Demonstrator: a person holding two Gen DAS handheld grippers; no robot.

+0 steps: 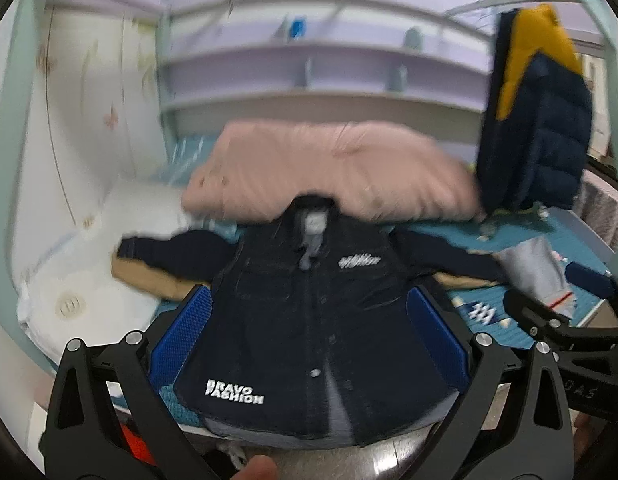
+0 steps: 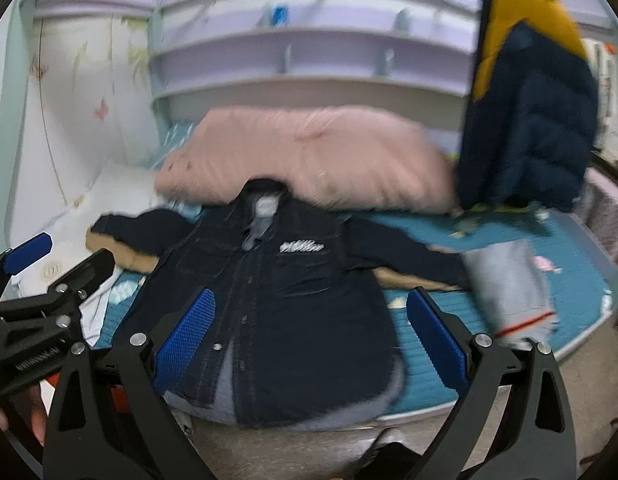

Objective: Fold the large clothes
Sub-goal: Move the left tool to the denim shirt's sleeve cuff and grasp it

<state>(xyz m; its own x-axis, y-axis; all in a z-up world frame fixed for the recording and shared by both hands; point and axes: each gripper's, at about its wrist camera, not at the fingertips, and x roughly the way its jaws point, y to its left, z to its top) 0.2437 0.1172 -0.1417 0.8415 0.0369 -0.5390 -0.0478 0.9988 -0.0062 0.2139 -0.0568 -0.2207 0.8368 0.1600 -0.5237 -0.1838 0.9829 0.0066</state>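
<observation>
The dark jacket (image 1: 309,312) lies flat on the bed, front up, sleeves spread (hem toward me). My left tongs (image 1: 309,328) and right tongs (image 2: 309,328) hover with jaws apart, empty — folding not yet begun. Next, I'd say, pinch a sleeve and carry it across.

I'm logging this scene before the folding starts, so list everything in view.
denim jacket: one, dark navy, spread flat on the bed, sleeves out
quilt: one, pink, behind the jacket
puffer jacket: one, navy and yellow, hanging at right
grey garment: one, right of the jacket
bed mat: one, teal
tan fabric: under the sleeve
shelves: lilac, on the back wall
left hand-held gripper: open
right hand-held gripper: open
</observation>
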